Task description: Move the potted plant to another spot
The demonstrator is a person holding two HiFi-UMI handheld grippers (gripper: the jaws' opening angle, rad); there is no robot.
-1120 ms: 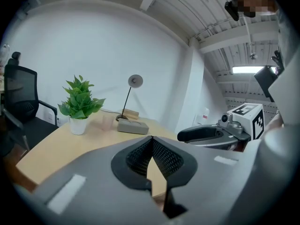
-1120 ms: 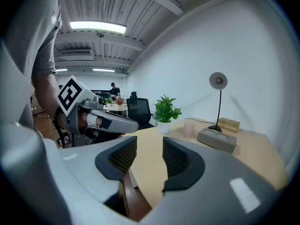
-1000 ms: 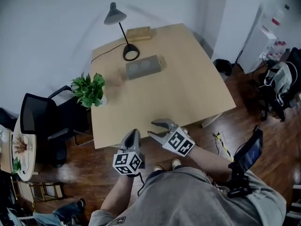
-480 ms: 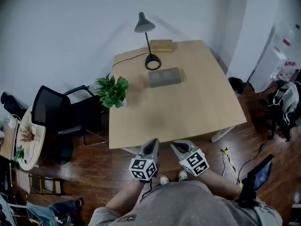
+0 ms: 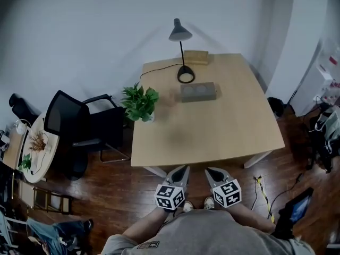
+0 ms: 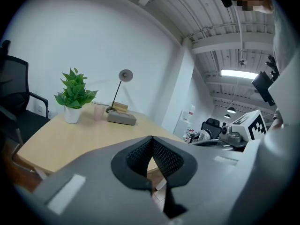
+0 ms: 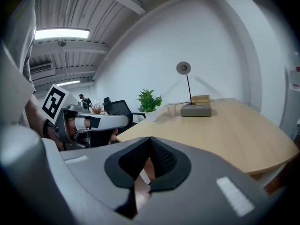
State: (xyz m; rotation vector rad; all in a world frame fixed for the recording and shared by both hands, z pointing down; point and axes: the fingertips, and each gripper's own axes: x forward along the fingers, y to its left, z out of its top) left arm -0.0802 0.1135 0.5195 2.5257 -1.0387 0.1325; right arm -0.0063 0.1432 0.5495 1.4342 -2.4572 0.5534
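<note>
Left gripper [image 5: 184, 169] and right gripper [image 5: 209, 170] hover side by side just short of the near edge of a pale wooden table [image 5: 223, 137], each with jaws pressed together and nothing between them. The right gripper's jaws have just been closing. The potted plant [image 5: 140, 102] stands upright in its white pot at the table's left edge, beside a black office chair [image 5: 74, 134] and well apart from both grippers. A black desk lamp [image 5: 181, 52], a grey box [image 5: 197, 92] and a small wooden block [image 5: 195, 57] sit toward the far side.
</note>
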